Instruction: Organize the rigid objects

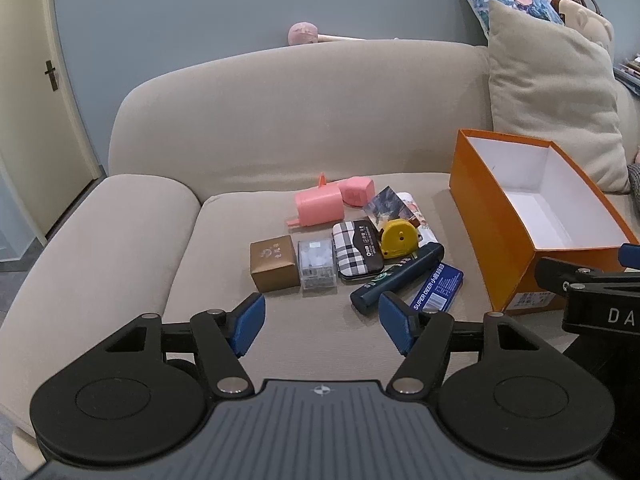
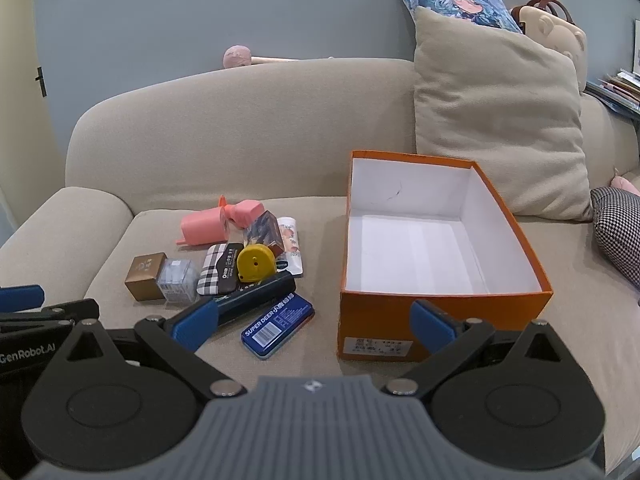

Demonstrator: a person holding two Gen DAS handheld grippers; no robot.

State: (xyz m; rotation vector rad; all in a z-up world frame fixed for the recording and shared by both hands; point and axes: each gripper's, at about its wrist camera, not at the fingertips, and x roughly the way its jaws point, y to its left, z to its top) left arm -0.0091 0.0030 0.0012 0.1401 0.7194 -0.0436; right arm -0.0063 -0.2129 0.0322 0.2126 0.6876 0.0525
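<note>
A pile of small objects lies on the beige sofa seat (image 1: 312,332): a brown box (image 1: 274,263), a clear box (image 1: 317,264), a plaid case (image 1: 357,251), a yellow tape measure (image 1: 399,237), a dark blue tube (image 1: 398,278), a blue tin (image 1: 437,289) and pink items (image 1: 320,205). An empty orange shoebox (image 2: 440,240) stands to their right. My left gripper (image 1: 322,320) is open and empty, just in front of the pile. My right gripper (image 2: 314,326) is open and empty, in front of the blue tin (image 2: 277,326) and the shoebox.
A beige cushion (image 2: 496,120) leans on the sofa back behind the shoebox. A checked fabric item (image 2: 618,236) lies at the far right. The sofa armrest (image 1: 100,248) rises on the left.
</note>
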